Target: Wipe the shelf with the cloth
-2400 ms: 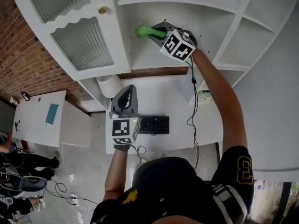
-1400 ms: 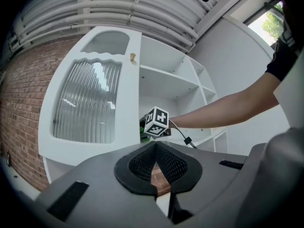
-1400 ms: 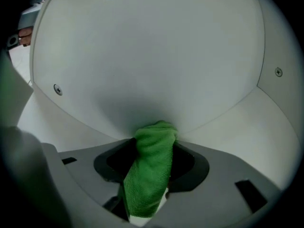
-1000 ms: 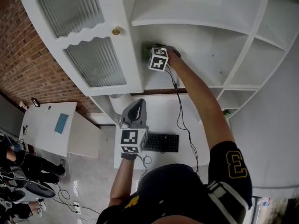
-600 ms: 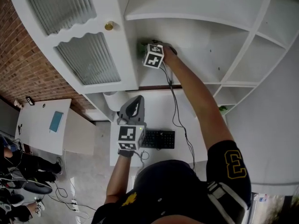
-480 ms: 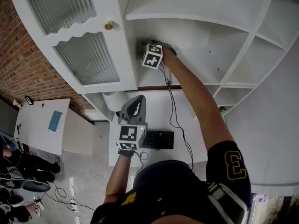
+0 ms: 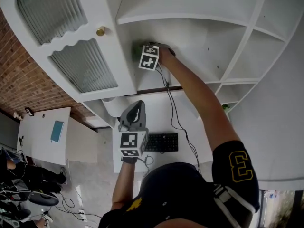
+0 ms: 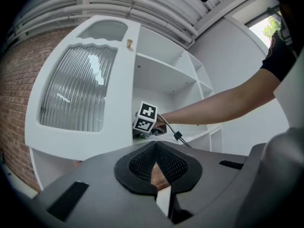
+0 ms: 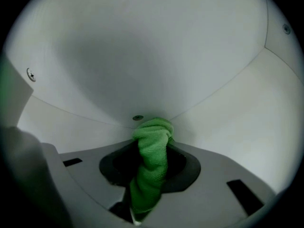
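Note:
The green cloth [image 9: 152,158] is clamped in my right gripper [image 9: 152,144], which is shut on it. Its bunched end [image 9: 153,128] presses into an inner corner of the white shelf [image 9: 232,127], right by a small screw. In the head view that gripper [image 7: 144,55] reaches far to the left end of the shelf [image 7: 152,80], and only a sliver of cloth [image 7: 136,50] shows beside the marker cube. My left gripper [image 7: 134,112] hangs lower, over the desk, shut with nothing in it [image 8: 155,147].
An open cabinet door [image 7: 80,68] with ribbed glass and a brass knob [image 7: 100,31] stands just left of the right gripper. Below are a white desk [image 7: 156,113] with a black keyboard [image 7: 161,142], and further shelf compartments [image 7: 266,46] to the right.
The right gripper has carried the cloth leftward along the shelf into its left corner, where the cloth is mostly hidden. The left gripper has stayed low and shut.

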The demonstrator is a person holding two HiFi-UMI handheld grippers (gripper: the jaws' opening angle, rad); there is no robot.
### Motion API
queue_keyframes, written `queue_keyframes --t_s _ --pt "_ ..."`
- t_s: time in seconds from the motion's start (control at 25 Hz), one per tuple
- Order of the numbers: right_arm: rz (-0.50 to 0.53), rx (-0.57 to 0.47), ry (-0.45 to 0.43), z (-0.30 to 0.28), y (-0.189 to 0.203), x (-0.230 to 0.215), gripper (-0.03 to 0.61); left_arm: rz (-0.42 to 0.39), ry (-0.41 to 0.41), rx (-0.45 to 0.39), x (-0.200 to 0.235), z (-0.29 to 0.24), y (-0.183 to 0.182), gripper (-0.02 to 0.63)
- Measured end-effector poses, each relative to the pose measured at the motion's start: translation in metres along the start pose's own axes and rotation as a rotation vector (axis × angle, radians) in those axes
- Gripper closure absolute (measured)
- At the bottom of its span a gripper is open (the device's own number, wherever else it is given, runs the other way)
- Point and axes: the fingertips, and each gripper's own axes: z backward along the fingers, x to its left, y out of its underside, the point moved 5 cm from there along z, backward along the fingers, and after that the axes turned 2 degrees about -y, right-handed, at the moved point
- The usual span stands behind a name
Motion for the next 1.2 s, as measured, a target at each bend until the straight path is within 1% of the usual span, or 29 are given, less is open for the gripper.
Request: queue_keyframes --t_s 0.24,0.36,0.52,0.68,0.84,1.0,1.2 --pt "-0.030 0.029 -0.001 0.006 0.015 -0.002 0.477 -0.003 0.032 0.006 -0.008 -0.003 0.001 0.597" --pt "-0.039 0.049 0.009 0.011 0.024 -0.005 0.479 -0.001 0.057 -0.011 -0.015 -0.004 -0.006 0.597" --pt "-0.043 0.088 0.013 0.016 0.037 -0.007 0.479 -0.012 0.087 -0.031 -0.023 -0.007 -0.012 0.597" --pt "-0.047 0.133 0.013 0.023 0.053 -0.010 0.480 -0.008 0.112 -0.030 -0.028 -0.011 -0.011 0.597" --pt "-0.080 0.179 0.005 0.030 0.075 -0.011 0.482 -0.005 0.133 -0.030 -0.035 -0.014 -0.009 0.597" --pt "-0.082 0.186 0.013 0.037 0.086 -0.017 0.482 -0.015 0.146 -0.029 -0.040 -0.017 -0.009 0.597" --pt "-0.131 0.197 0.018 0.043 0.099 -0.020 0.482 -0.016 0.152 -0.021 -0.040 -0.017 -0.006 0.597"
